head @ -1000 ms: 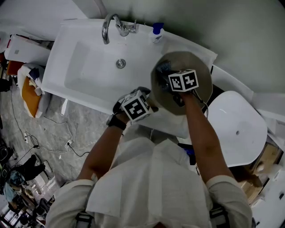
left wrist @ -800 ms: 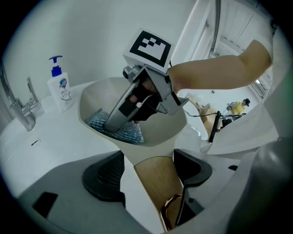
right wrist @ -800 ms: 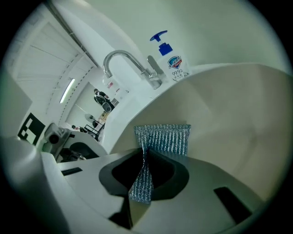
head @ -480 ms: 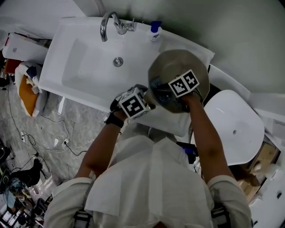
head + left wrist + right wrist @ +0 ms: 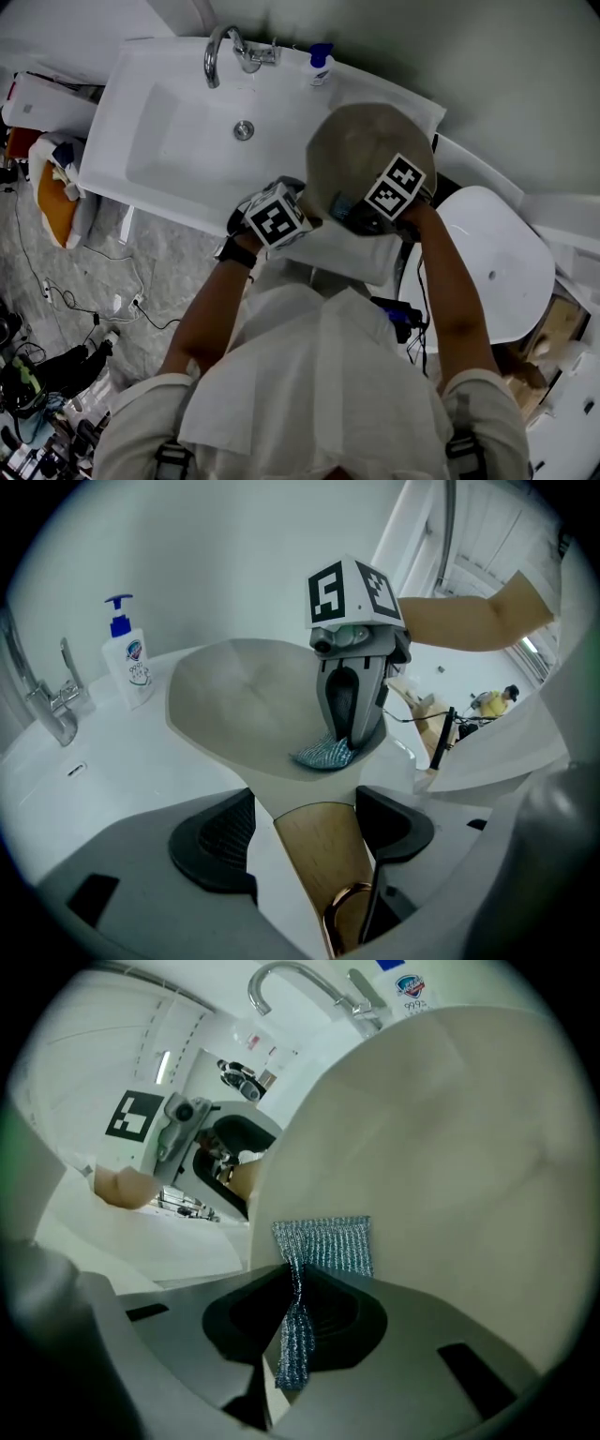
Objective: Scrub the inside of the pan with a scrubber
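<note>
beige pan (image 5: 361, 150) clamped in left gripper (image 5: 306, 832); right gripper (image 5: 294, 1314) pinches scrubber (image 5: 324, 1245); soap bottle (image 5: 131, 664) behind.

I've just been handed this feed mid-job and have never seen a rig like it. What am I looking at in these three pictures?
No robot: a person holds a two-jaw gripper in each hand. The head view looks down from the person's head; the two gripper views ride on the grippers and look along their jaws. The marker cubes belong to the grippers. The left gripper clamps the wooden handle, holding the pan tilted beside the sink. The right gripper pinches a blue scrubber against the pan's inside. A tap and a soap bottle stand at the sink's back edge.
</note>
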`<state>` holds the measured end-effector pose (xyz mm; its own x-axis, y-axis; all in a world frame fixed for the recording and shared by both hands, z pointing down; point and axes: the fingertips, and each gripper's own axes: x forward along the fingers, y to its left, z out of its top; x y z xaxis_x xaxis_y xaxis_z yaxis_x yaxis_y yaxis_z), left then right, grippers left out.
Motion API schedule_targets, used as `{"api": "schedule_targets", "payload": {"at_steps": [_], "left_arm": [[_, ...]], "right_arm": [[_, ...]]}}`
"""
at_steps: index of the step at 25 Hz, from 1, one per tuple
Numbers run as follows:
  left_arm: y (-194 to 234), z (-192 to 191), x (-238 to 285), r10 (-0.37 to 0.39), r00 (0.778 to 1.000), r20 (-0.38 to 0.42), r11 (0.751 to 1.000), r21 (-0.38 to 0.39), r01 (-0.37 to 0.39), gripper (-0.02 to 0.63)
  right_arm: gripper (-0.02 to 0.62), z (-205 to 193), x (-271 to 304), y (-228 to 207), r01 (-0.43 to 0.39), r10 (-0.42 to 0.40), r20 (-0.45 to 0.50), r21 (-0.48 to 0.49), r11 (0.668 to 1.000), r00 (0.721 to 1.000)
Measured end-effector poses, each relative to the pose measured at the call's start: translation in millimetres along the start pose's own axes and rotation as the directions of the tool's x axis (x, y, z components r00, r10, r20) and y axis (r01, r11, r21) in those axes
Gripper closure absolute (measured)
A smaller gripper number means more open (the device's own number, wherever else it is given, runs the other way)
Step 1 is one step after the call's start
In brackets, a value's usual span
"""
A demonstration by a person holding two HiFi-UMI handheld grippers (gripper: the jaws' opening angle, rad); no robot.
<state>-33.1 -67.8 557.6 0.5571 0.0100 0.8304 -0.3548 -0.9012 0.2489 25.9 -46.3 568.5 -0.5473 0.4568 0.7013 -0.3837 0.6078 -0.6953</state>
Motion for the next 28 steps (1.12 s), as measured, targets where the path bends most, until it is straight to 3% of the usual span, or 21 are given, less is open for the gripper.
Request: {"api": "schedule_targets", "payload": {"at_steps": [5,8,10,13,16,20,24,28], "left_arm": [[2.7,1.0,1.0,0.008,1.000,0.008,1.000,0.005,-0.008,0.264],[3.1,0.9,-0.6,0.012,1.000,0.000,1.000,0.004,-0.012,0.264],[3.0,0.4,-0.5,0.013,1.000,-0.005,1.000,0.002,-0.013,0.264],[2.0,1.2,1.3,0.009,1.000,0.002,1.000,0.005,-0.009,0.264],[1.6,2.1,1.5,0.007,1.000,0.007,1.000,0.008,-0.007,0.264],[1.0,0.8,-0.1,0.000,1.000,-0.010,1.000,0.004,0.000,0.264],[0.6,1.0,1.0,-0.004,1.000,-0.009,1.000,0.006,0.004,0.264],[-1.9,1.6,0.1,-0.012,1.000,-0.004,1.000,-0.001,0.012,0.264]], "right_arm": [[0.554,-28.8,-11.0,-8.1,0.031,-0.034,-0.129,-0.024,0.999,0.991],[0.554,-30.4,-11.2,-7.4,0.018,-0.027,-0.159,-0.054,0.998,0.987],[0.554,-19.3,-5.4,-4.1,-0.005,-0.003,-0.118,-0.065,0.998,0.993],[0.554,12.0,4.0,-1.0,-0.019,0.021,0.029,-0.066,0.998,0.999],[0.552,51.9,6.8,-5.3,0.006,0.003,0.218,-0.041,0.999,0.976],[0.554,95.5,-2.1,-27.3,0.080,-0.096,0.418,0.056,0.995,0.903],[0.554,127.3,-24.6,-59.1,0.130,-0.231,0.577,0.211,0.969,0.783],[0.554,141.3,-49.2,-88.6,0.188,-0.372,0.645,0.337,0.922,0.668]]}}
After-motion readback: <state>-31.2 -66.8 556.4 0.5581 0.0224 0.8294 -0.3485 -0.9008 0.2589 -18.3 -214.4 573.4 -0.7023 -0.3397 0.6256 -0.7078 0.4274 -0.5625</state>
